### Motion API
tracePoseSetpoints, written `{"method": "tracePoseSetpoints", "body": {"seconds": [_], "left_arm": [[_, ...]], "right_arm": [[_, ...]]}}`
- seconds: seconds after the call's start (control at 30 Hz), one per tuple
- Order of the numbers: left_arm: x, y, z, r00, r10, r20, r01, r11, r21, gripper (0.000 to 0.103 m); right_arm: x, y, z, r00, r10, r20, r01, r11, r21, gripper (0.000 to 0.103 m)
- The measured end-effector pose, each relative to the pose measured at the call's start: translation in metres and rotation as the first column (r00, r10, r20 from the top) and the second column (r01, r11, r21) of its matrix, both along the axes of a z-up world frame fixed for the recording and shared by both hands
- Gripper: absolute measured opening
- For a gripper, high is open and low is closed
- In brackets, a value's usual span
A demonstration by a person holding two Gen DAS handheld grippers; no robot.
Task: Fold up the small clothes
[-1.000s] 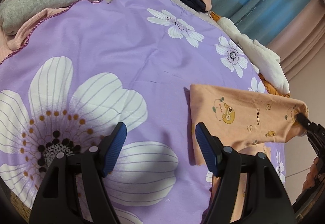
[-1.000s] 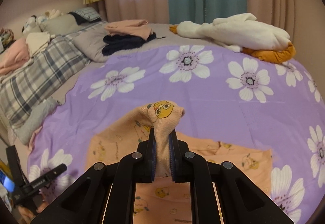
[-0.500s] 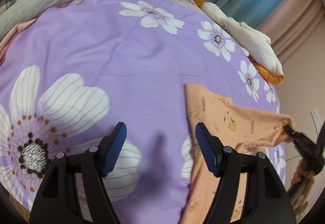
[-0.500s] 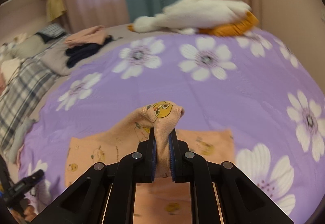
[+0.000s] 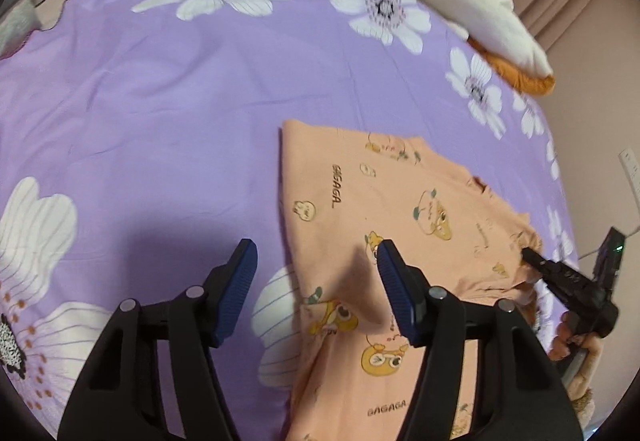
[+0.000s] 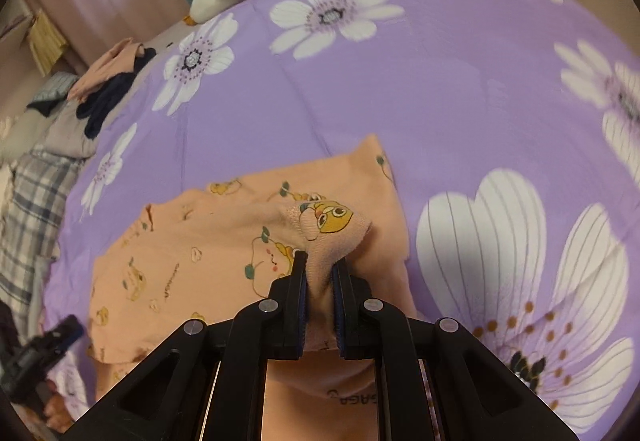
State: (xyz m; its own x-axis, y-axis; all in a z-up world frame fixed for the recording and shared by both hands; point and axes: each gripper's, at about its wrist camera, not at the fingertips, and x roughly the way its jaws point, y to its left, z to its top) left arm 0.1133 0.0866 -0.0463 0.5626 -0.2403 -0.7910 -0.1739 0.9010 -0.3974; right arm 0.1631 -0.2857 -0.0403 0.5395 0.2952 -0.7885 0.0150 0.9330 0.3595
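Left wrist view: left gripper point(image 5: 314, 281) spread wide, holding nothing, hovering over the near-left edge of the peach cartoon-print garment point(image 5: 400, 217), which lies partly flat on the purple floral bedspread point(image 5: 160, 81); right gripper point(image 5: 560, 273) visible at the garment's far-right corner; plush goose point(image 5: 460, 1) at the bed's far edge. Right wrist view: right gripper point(image 6: 320, 273) pressed onto a bunched corner of the garment point(image 6: 192, 241), lifting it w/ fabric draping below. Handling (judged): light, soft, limp knit; sags & wrinkles w/o support, so take hold at hems/corners, each side pinched, and keep it taut while folding.
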Motion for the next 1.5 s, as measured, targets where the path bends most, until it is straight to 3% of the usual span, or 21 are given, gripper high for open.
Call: {"method": "tracePoseSetpoints", "body": {"seconds": [0.1,0.2,0.3,0.4,0.47,0.67,0.77,0.83,0.97,1.03,1.07,1.1,1.17,1.37,1.43,1.5], "left_arm": [[0.008,-0.007,-0.014,0.999,-0.005,-0.05,0.007,0.999,0.037,0.061],[0.01,-0.012,-0.018,0.999,-0.004,-0.051,0.009,0.996,0.088,0.062],[0.01,-0.011,-0.02,0.999,0.003,-0.053,0.002,0.996,0.09,0.062],[0.011,-0.009,-0.02,0.999,0.005,-0.053,-0.001,0.996,0.085,0.062],[0.01,-0.01,-0.02,0.999,0.008,-0.053,-0.003,0.996,0.089,0.062],[-0.007,-0.011,-0.015,0.997,0.04,-0.063,-0.036,0.998,0.055,0.062],[-0.019,-0.011,-0.014,0.997,0.046,-0.065,-0.044,0.999,0.029,0.062],[-0.022,-0.011,-0.014,0.997,0.043,-0.062,-0.042,0.999,0.017,0.062],[-0.021,-0.012,-0.016,0.996,0.057,-0.063,-0.057,0.998,0.006,0.061],[-0.021,-0.015,-0.016,0.997,0.046,-0.054,-0.046,0.999,0.009,0.052],[-0.021,-0.016,-0.017,0.998,0.041,-0.053,-0.041,0.999,-0.001,0.044],[-0.021,-0.016,-0.019,0.998,0.038,-0.055,-0.039,0.999,-0.014,0.039],[-0.021,-0.017,-0.02,0.998,0.038,-0.056,-0.039,0.999,-0.016,0.035],[-0.022,-0.019,-0.021,0.998,0.036,-0.054,-0.035,0.999,0.009,0.033],[-0.021,-0.021,-0.021,0.998,0.036,-0.054,-0.035,0.999,0.02,0.033],[-0.021,-0.021,-0.022,0.998,0.036,-0.055,-0.035,0.999,0.026,0.033]], "right_arm": [[0.0,-0.007,0.0,1.0,-0.014,-0.004,0.014,1.0,0.017,0.012],[-0.003,-0.014,0.005,1.0,-0.024,0.013,0.024,0.999,0.031,0.012],[-0.007,-0.024,0.012,0.998,-0.051,0.039,0.049,0.998,0.042,0.015],[-0.009,-0.035,0.02,0.991,-0.119,0.062,0.121,0.992,-0.035,0.02],[-0.013,-0.044,0.021,0.988,-0.142,0.067,0.143,0.99,-0.012,0.021],[-0.032,-0.042,0.015,0.994,-0.104,0.047,0.1,0.993,0.064,0.022],[-0.038,-0.035,0.01,0.997,-0.068,0.039,0.064,0.992,0.109,0.036],[-0.04,-0.031,0.008,0.998,-0.045,0.043,0.039,0.99,0.136,0.037],[-0.036,-0.023,0.008,0.998,-0.033,0.062,0.027,0.995,0.096,0.037],[-0.033,-0.02,0.003,0.998,-0.039,0.049,0.036,0.997,0.064,0.037],[-0.032,-0.019,0.0,0.998,-0.039,0.05,0.037,0.998,0.047,0.031],[-0.031,-0.017,0.0,0.998,-0.039,0.054,0.037,0.999,0.03,0.017],[-0.033,-0.017,0.0,0.997,-0.049,0.057,0.048,0.999,0.005,0.004],[-0.045,-0.023,0.024,0.98,-0.096,0.173,0.101,0.995,-0.021,0.001],[-0.048,-0.026,0.028,0.973,-0.132,0.192,0.152,0.984,-0.091,0.001],[-0.045,-0.032,0.024,0.976,-0.127,0.177,0.142,0.987,-0.072,0.001]]}}
